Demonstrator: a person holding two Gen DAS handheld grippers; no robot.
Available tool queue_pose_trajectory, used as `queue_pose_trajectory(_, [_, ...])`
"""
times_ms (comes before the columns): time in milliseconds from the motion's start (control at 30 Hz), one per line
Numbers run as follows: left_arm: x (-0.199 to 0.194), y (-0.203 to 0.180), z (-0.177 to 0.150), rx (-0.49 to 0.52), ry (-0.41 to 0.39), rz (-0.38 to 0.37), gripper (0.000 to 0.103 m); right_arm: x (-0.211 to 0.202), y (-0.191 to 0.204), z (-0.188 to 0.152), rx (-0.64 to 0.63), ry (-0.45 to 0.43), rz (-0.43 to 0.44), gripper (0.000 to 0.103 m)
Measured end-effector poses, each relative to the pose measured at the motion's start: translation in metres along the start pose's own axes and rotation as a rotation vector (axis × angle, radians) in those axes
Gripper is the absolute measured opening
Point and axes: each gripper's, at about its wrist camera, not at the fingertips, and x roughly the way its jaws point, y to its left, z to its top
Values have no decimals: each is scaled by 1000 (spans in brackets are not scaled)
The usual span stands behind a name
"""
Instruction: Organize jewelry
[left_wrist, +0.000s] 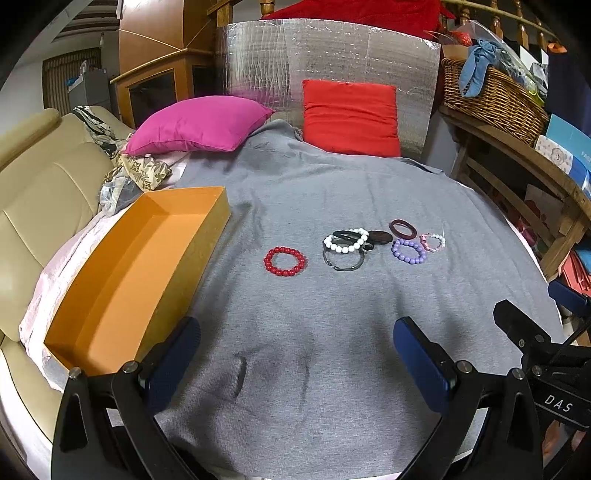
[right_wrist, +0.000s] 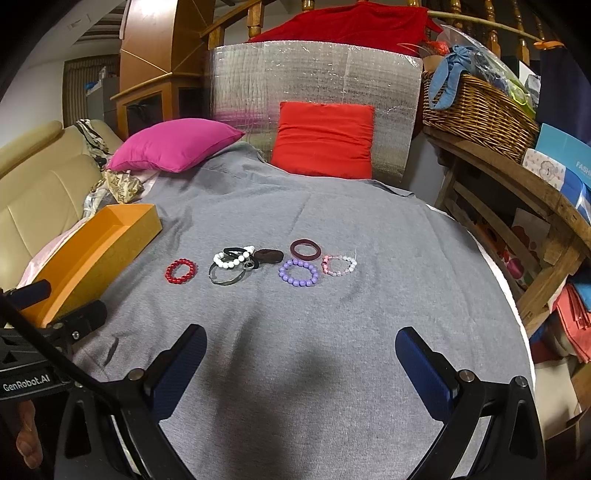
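Note:
Several bracelets lie on a grey cloth (left_wrist: 332, 332): a red bead bracelet (left_wrist: 284, 261), a white bead bracelet (left_wrist: 345, 240) over a dark bangle (left_wrist: 341, 263), a dark oval piece (left_wrist: 380, 237), a maroon ring (left_wrist: 403, 229), a purple bead bracelet (left_wrist: 408, 252) and a pink bead bracelet (left_wrist: 433, 242). An empty orange box (left_wrist: 129, 280) stands to their left. My left gripper (left_wrist: 295, 354) is open and empty, short of the red bracelet. My right gripper (right_wrist: 301, 354) is open and empty, short of the purple bracelet (right_wrist: 298, 272).
A pink cushion (left_wrist: 199, 123) and a red cushion (left_wrist: 351, 118) lie at the far end against a silver foil sheet (left_wrist: 332, 62). A beige sofa (left_wrist: 37, 192) is on the left. A wooden shelf with a wicker basket (left_wrist: 491, 96) stands on the right.

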Motion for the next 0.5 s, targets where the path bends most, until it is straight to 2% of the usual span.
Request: queue_pose_trajectory(500, [2,1,-2,4,-2,1,103,-1,2,1,-11,-4,-5,103])
